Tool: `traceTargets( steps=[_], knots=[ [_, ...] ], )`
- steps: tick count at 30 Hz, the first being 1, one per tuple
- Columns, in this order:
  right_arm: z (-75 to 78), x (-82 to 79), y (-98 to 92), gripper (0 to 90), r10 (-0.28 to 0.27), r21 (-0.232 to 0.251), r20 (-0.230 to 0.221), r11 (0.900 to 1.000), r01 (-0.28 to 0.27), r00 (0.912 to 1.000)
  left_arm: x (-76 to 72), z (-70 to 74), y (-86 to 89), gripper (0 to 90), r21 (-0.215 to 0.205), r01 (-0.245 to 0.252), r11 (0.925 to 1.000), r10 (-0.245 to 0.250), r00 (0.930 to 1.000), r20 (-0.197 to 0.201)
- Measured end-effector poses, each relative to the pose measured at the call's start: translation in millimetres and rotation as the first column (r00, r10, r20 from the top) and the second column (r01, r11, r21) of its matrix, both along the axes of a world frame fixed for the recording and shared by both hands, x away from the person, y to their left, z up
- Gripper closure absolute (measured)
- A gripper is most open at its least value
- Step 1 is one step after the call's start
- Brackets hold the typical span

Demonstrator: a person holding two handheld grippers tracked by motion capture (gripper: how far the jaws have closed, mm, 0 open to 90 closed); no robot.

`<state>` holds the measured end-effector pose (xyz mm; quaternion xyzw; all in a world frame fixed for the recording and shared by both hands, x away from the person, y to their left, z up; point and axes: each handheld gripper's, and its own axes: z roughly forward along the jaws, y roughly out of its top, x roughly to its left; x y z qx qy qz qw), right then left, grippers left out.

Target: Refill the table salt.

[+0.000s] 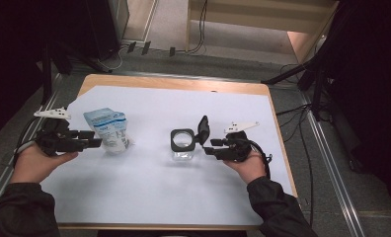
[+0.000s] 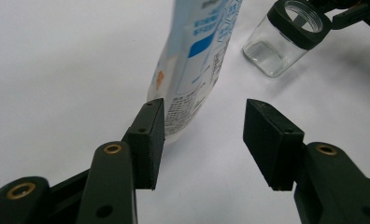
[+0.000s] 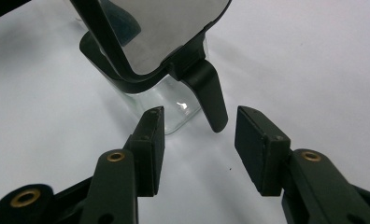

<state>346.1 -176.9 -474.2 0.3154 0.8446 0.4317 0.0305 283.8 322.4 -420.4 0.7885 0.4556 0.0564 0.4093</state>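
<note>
A white and blue pouch (image 1: pixel 107 129) stands on the white sheet at the left. My left gripper (image 1: pixel 96 142) is at its base with jaws open; in the left gripper view the pouch (image 2: pixel 192 60) rises just beyond the left pad (image 2: pixel 148 140), with nothing pinched in the left gripper (image 2: pixel 202 135). At the middle stands a clear square jar (image 1: pixel 182 143) with a black rim, its hinged lid (image 1: pixel 203 129) flipped up. My right gripper (image 1: pixel 209 146) sits just right of it, open. In the right gripper view the lid's tab (image 3: pixel 211 98) hangs ahead of the right gripper's (image 3: pixel 199 144) gap, in front of the jar (image 3: pixel 174 112).
A white sheet (image 1: pixel 183 197) covers most of the wooden table (image 1: pixel 174 83). Cables and dark stand legs (image 1: pixel 302 74) lie on the floor beyond the table's far and right edges. The jar (image 2: pixel 281 42) stands beyond the pouch in the left gripper view.
</note>
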Motion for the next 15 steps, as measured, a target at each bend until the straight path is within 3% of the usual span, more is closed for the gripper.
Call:
traceTargets(
  steps=[5,12,15],
  knots=[
    [-0.2,-1.5,-2.1,54.5,-0.003,0.000,0.002,1.000,0.003,1.0000,4.0,-0.1,6.7,48.1,-0.012,-0.028,0.9995,0.028,0.9995,0.012],
    [-0.9,-4.7,-3.5,54.5,-0.004,-0.003,0.008,1.000,0.004,1.0000,23.7,-2.4,-5.1,53.6,-0.033,0.014,0.9993,-0.013,0.9991,0.039],
    [-0.2,-7.9,-5.0,54.5,-0.011,0.005,0.011,1.000,0.011,0.9999,28.1,-4.4,-9.9,59.3,-0.015,0.043,0.9990,-0.042,0.9983,0.041]
  ],
)
